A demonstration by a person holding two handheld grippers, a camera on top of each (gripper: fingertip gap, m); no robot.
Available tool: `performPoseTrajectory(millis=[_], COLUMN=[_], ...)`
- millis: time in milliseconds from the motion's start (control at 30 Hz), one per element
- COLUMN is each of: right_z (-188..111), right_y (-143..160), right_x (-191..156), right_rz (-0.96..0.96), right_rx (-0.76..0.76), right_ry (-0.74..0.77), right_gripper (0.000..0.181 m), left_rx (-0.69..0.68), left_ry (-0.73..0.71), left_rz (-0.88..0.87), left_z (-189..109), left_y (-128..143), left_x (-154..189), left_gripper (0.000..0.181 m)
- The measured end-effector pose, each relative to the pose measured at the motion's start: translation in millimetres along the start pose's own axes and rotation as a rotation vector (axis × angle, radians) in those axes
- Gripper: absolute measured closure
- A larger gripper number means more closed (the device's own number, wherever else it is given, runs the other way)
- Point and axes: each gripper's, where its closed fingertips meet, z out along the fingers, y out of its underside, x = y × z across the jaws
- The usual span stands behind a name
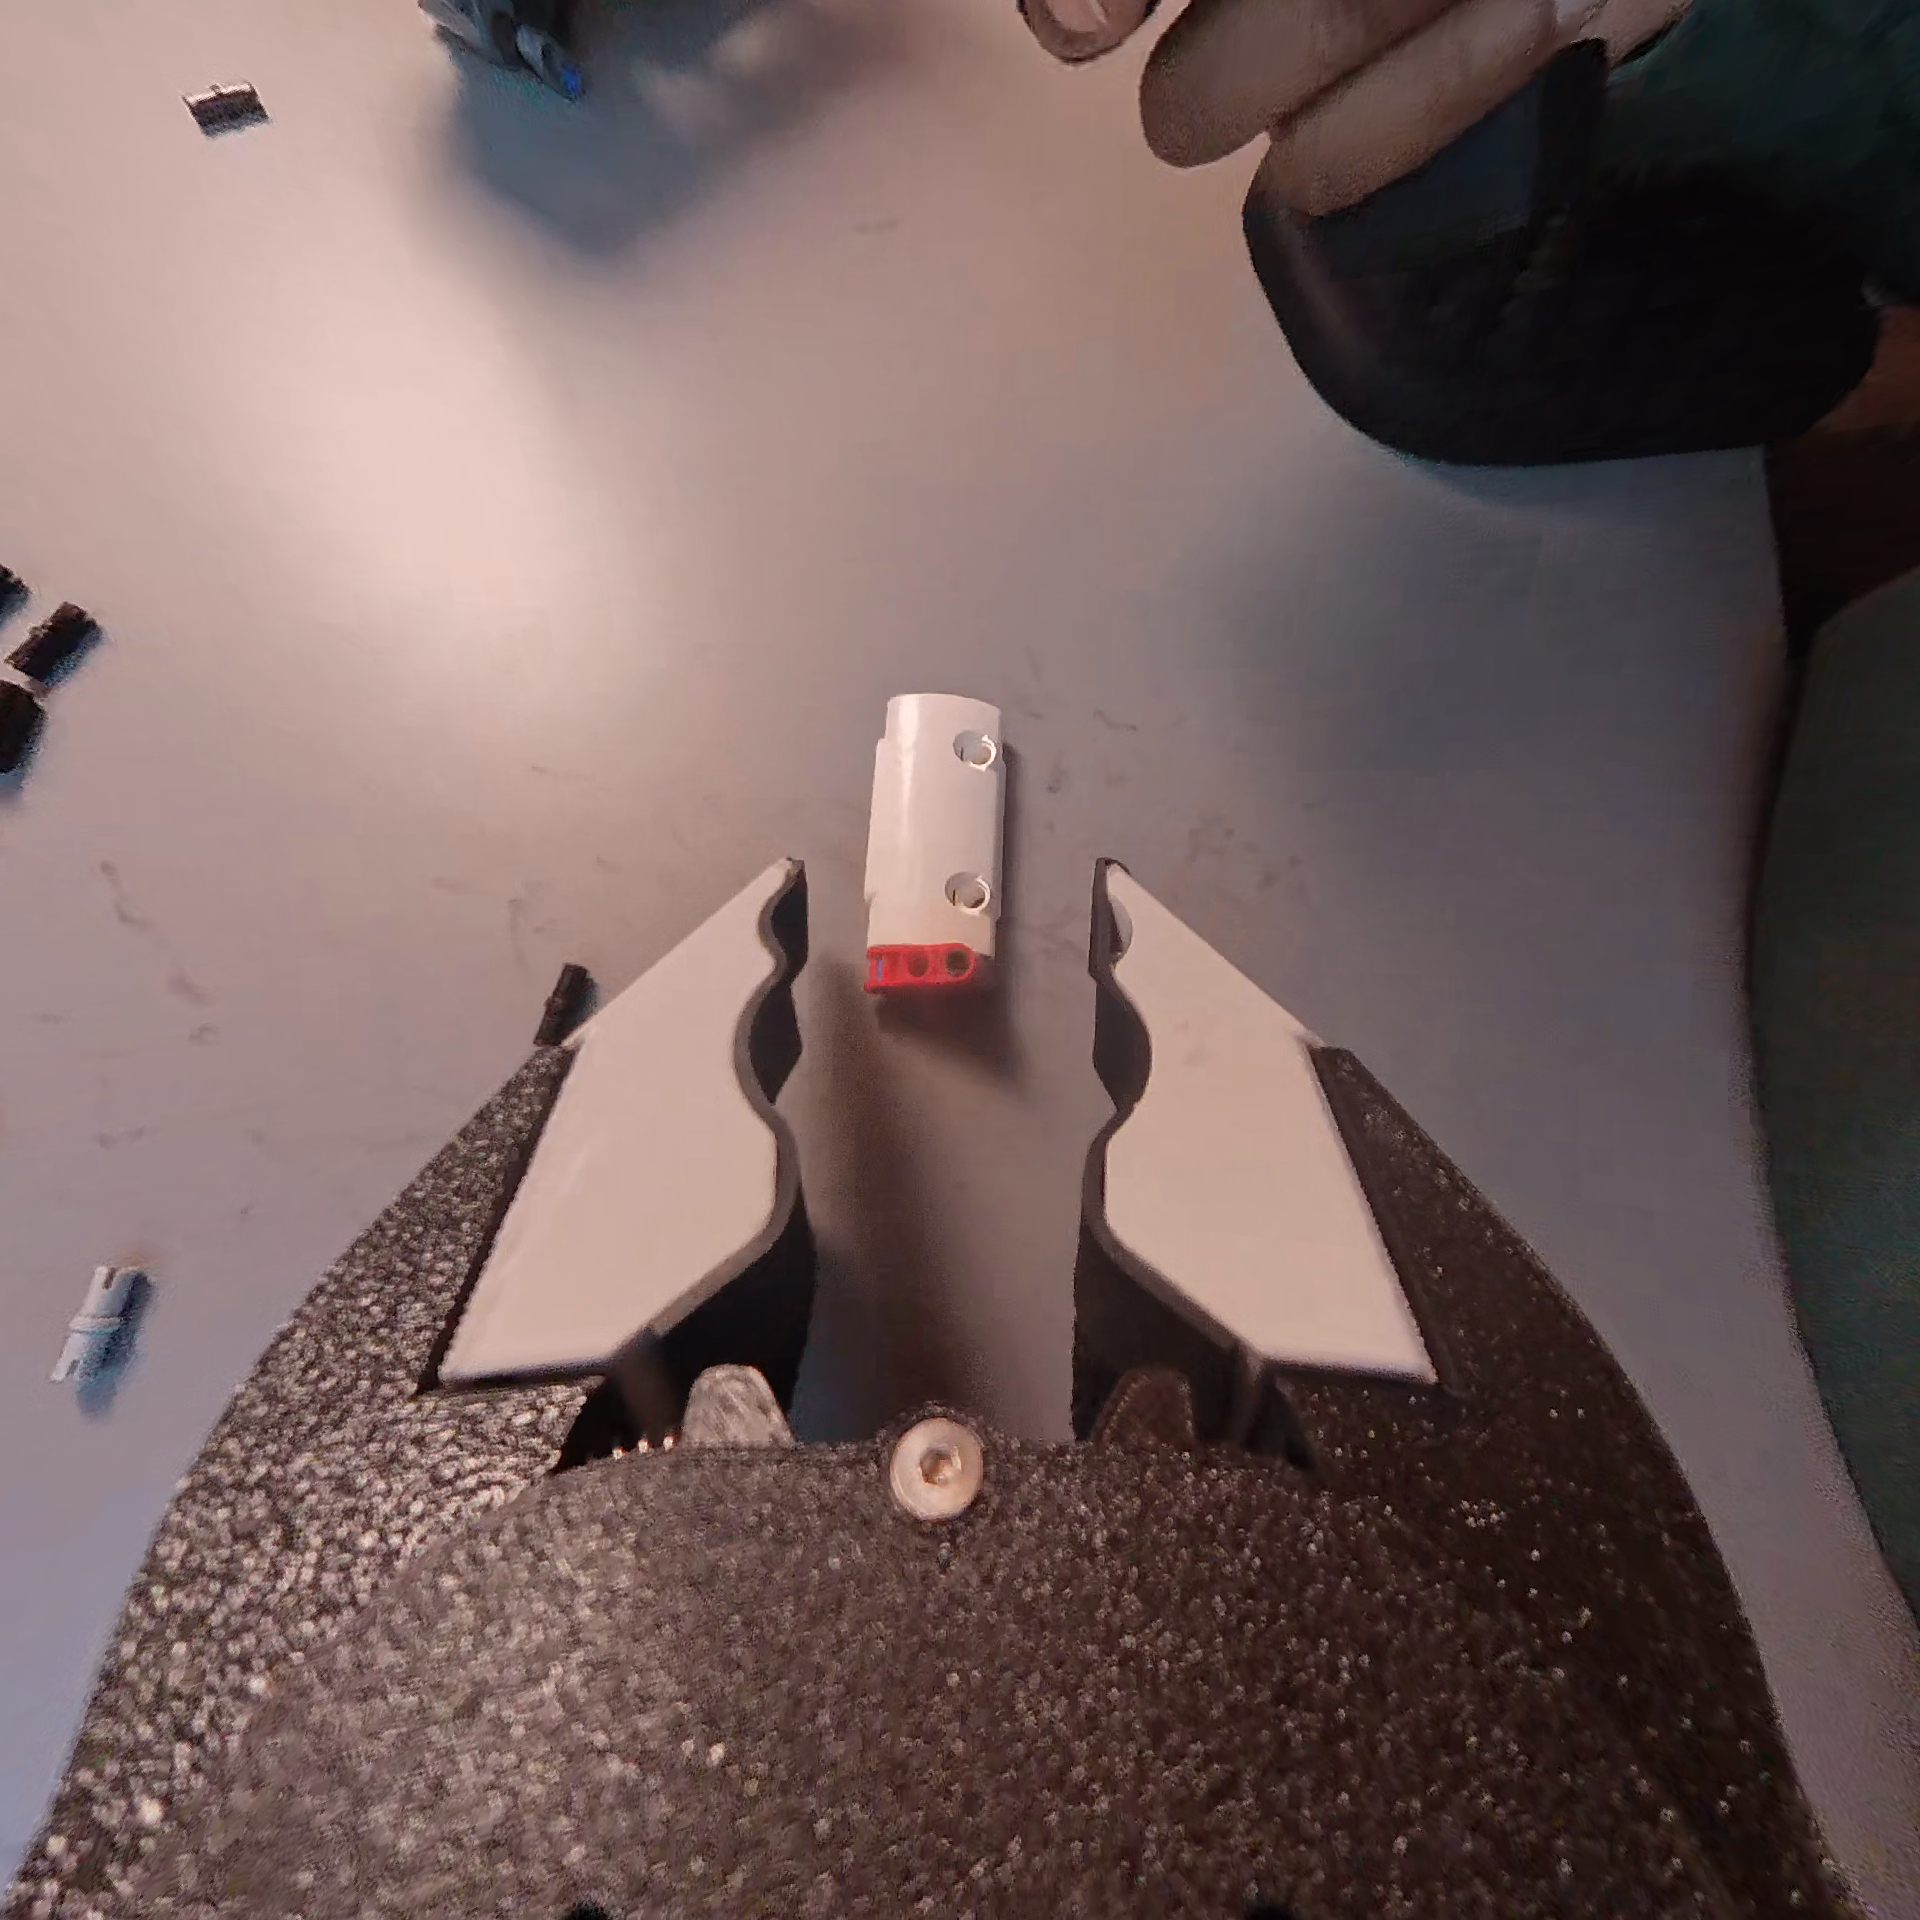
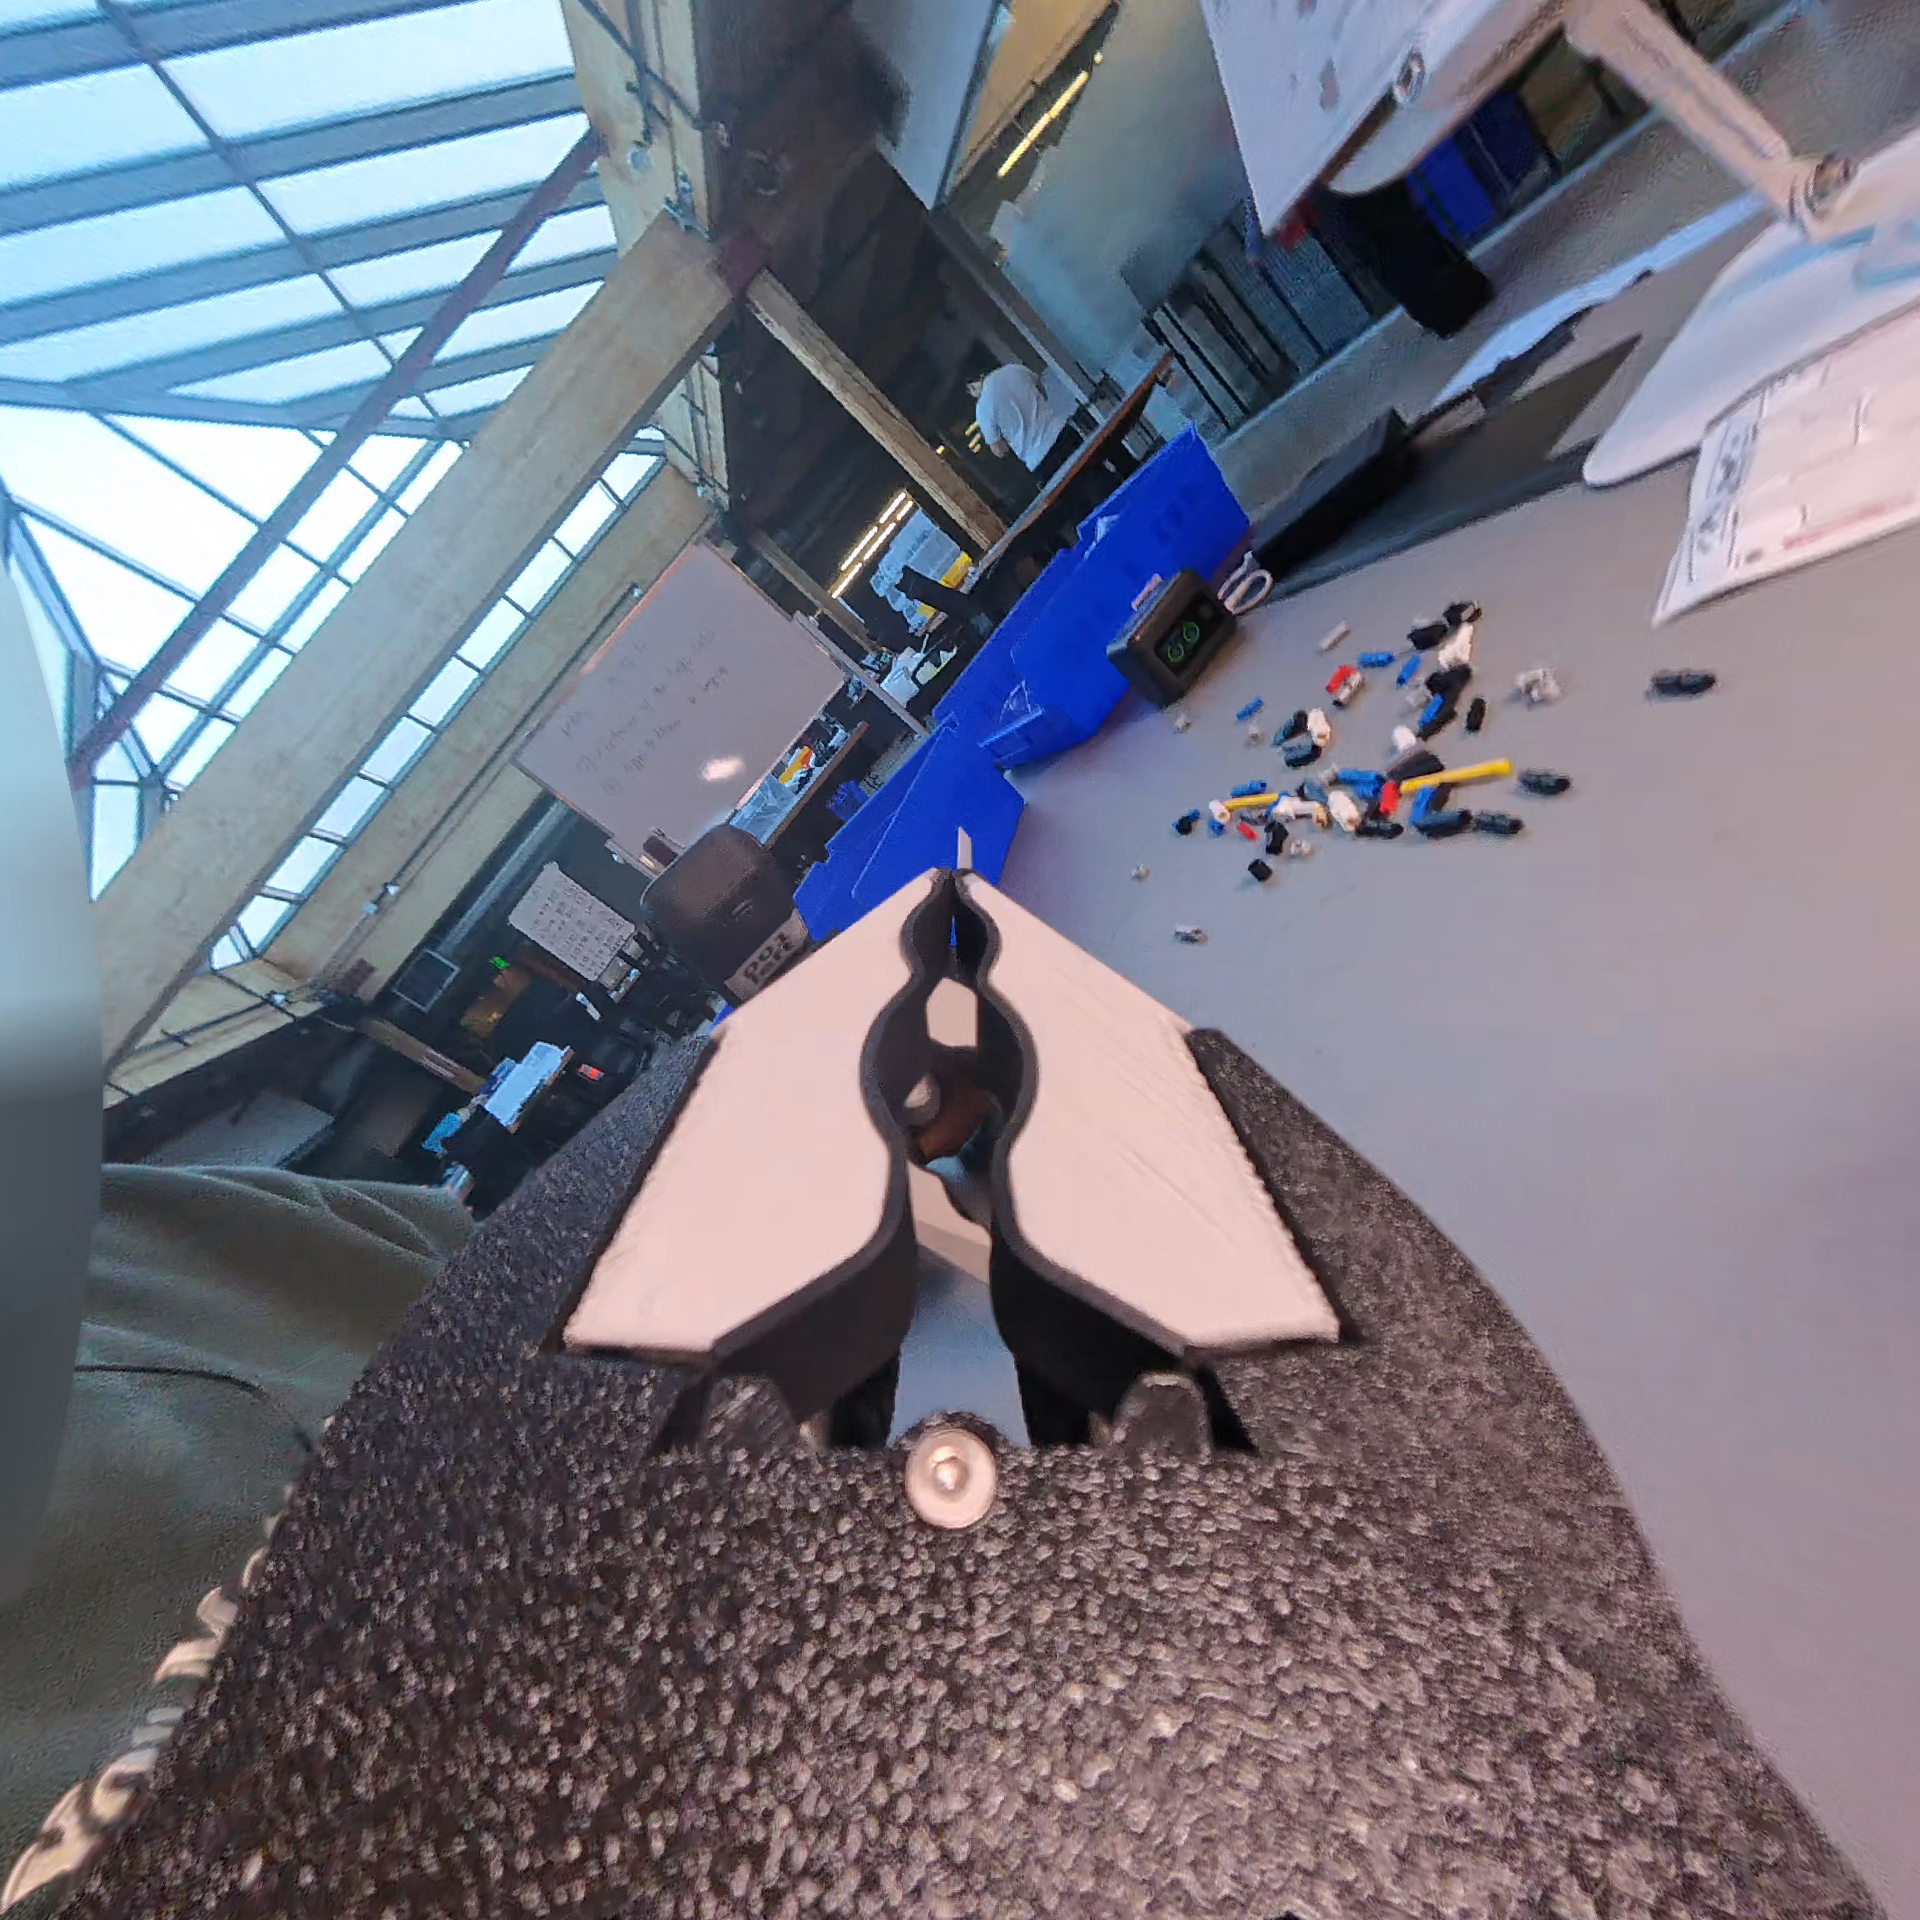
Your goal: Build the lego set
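Left tool (image 1: 948,883) is hanging over the grey desk (image 1: 520,468) with its fingers spread wide and nothing between them; just past and between the fingertips (image 1: 784,894) a white curved lego panel (image 1: 935,821) is lying flat on the desk, with a small red holed beam (image 1: 920,968) attached at its near end. A small black pin (image 1: 564,1003) is peeking out beside the left finger, a light grey pin (image 1: 99,1320) is lying off to the left, and a few more black pieces (image 1: 52,639) are sitting farther along that side. Beyond, at the top right, a person's hand (image 1: 1226,94) is gripping a dark handle (the other device, seemingly). Right tool (image 2: 954,883) is tilting steeply above the desk (image 2: 1558,1143), its fingers pressed together at the tips; a small dark part is showing in the gap farther back, though I cannot tell what it is. Well ahead of it, a scattered pile of loose lego pieces (image 2: 1371,758) in black, blue, white, red and yellow is lying on the desk, with a small black box (image 2: 1174,644) and blue bins (image 2: 1091,623) behind, and printed sheets (image 2: 1808,488) off to the right.
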Motion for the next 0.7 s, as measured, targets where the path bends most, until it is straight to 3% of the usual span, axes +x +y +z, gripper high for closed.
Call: performPoseTrajectory(millis=[200, 400, 700], right_z=[-8.1, -6.8, 0.3], right_y=[58.0, 93.7, 113.6], right_x=[9.1, 20.4, 34.9], right_rz=[0.242, 0.364, 0.401], right_rx=[-0.047, -0.059, -0.114], right_ry=[0.093, 0.207, 0.281], right_gripper=[0.181, 0.181, 0.181], left_rx=[-0.076, -0.068, -0.076], left_ry=[-0.065, -0.047, -0.028], left_rz=[0.095, 0.091, 0.116], left_z=[7.1, 6.3, 6.4], left_y=[12.8, 12.0, 13.7], left_x=[-3.0, 0.0, 6.2], left_gripper=[0.143, 0.153, 0.154])
